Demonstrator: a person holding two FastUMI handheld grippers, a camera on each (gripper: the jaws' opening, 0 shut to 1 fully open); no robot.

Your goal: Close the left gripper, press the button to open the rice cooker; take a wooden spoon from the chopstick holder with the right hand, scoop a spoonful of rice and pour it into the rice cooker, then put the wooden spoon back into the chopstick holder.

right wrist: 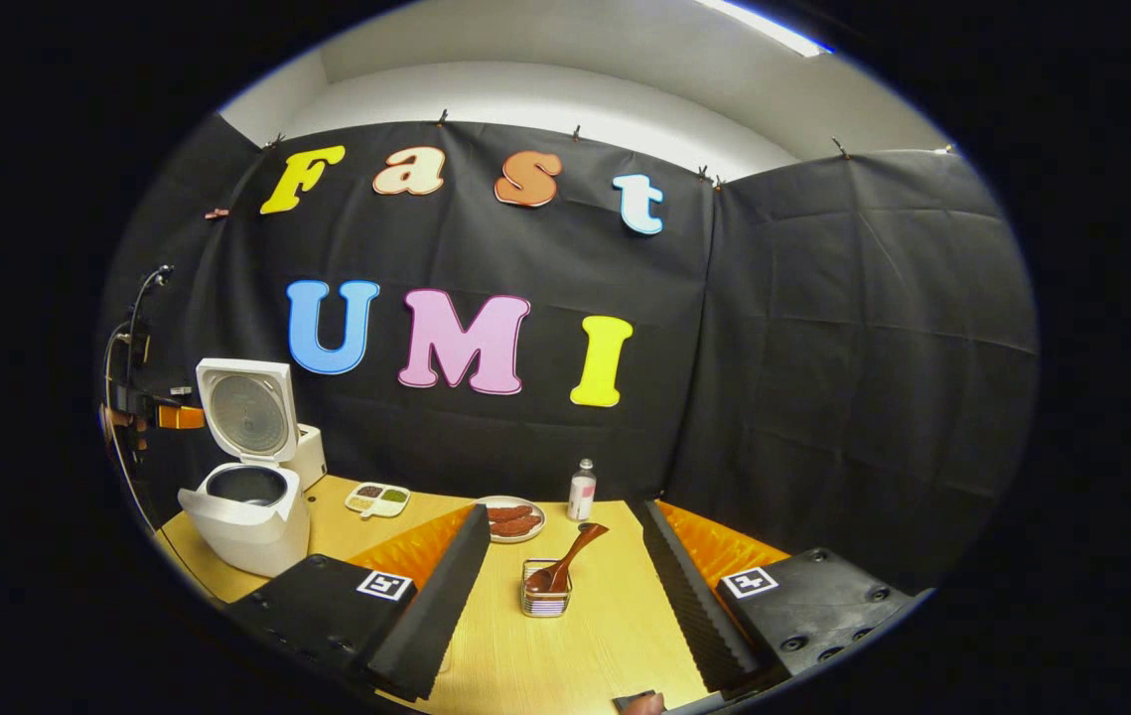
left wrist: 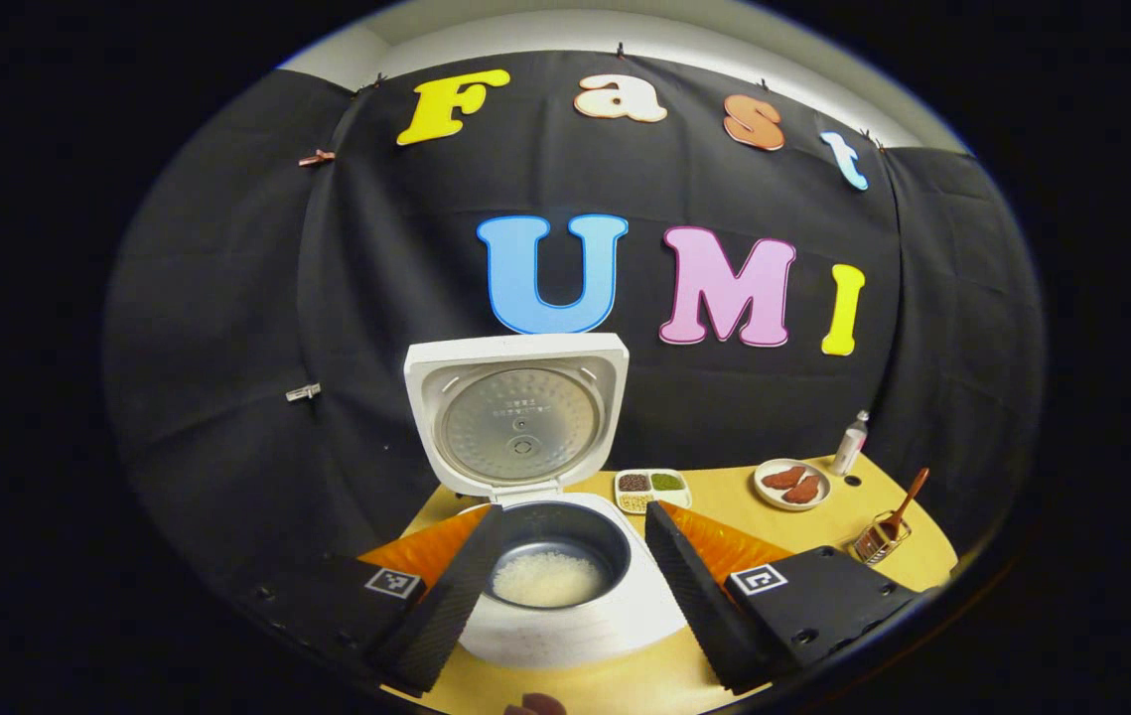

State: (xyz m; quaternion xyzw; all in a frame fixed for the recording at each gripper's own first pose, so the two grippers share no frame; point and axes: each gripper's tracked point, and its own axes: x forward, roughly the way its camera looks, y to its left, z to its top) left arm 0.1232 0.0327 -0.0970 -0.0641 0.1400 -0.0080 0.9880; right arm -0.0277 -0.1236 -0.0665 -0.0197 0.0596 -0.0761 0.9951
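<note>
Right gripper (right wrist: 560,596): jaws wide, empty, wooden spoon (right wrist: 570,558) in chopstick holder (right wrist: 545,600) dead ahead. Left gripper (left wrist: 565,586): jaws apart, framing open rice cooker (left wrist: 565,596). I judge scoop delivered, spoon returned; I withdraw straight back, avoiding handle.

Both face wall; share rice cooker (left wrist: 565,586).

Rice cooker (right wrist: 245,521) stands at table's (right wrist: 585,636) far left, lid raised, rice (left wrist: 547,579) in its pot. Right of it: divided dish (right wrist: 377,500), plate (right wrist: 515,519), bottle (right wrist: 581,491). Nearer: chopstick holder (right wrist: 546,590), wooden spoon (right wrist: 570,559) in it.
</note>
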